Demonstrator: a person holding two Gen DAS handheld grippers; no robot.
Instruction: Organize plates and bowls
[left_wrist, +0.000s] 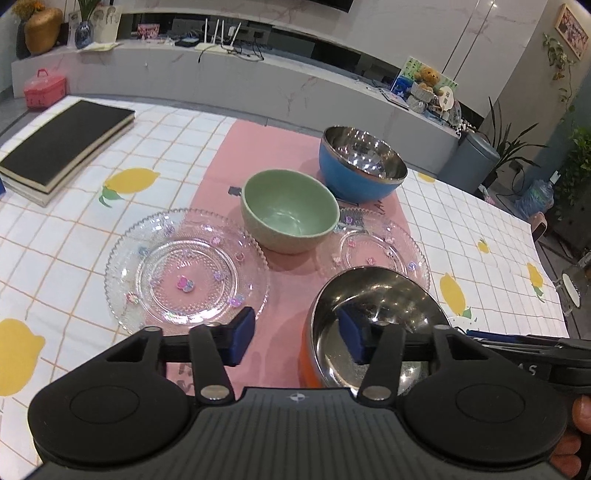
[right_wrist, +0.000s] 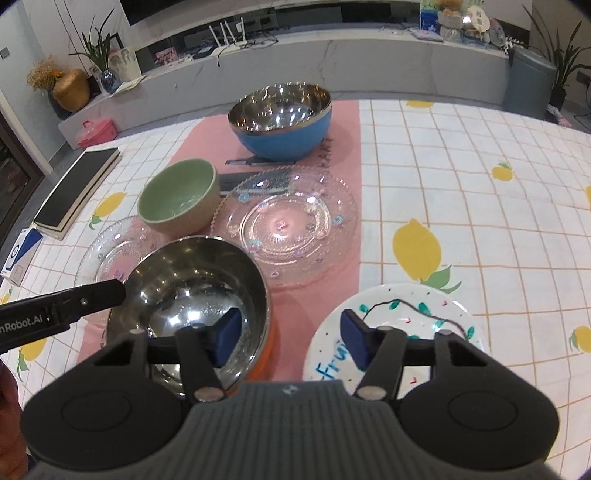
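A steel bowl with an orange outside (left_wrist: 380, 295) (right_wrist: 192, 273) stands nearest on the pink runner. My left gripper (left_wrist: 297, 338) straddles its left rim, one pad inside and one outside; the outer pad stands clear of the wall, so it is open. My right gripper (right_wrist: 290, 339) straddles the right rim the same way, open, with its outer pad over a white painted plate (right_wrist: 399, 325). Behind stand a green bowl (left_wrist: 290, 210) (right_wrist: 177, 195), a blue steel bowl (left_wrist: 362, 162) (right_wrist: 280, 118) and two clear glass plates (left_wrist: 184, 273) (right_wrist: 288, 225).
A stack of black books (left_wrist: 62, 147) lies at the far left of the lemon-print tablecloth (left_wrist: 480, 221). A glass mug (left_wrist: 574, 288) stands at the right table edge. A blue and white box (right_wrist: 18, 254) lies at the left edge.
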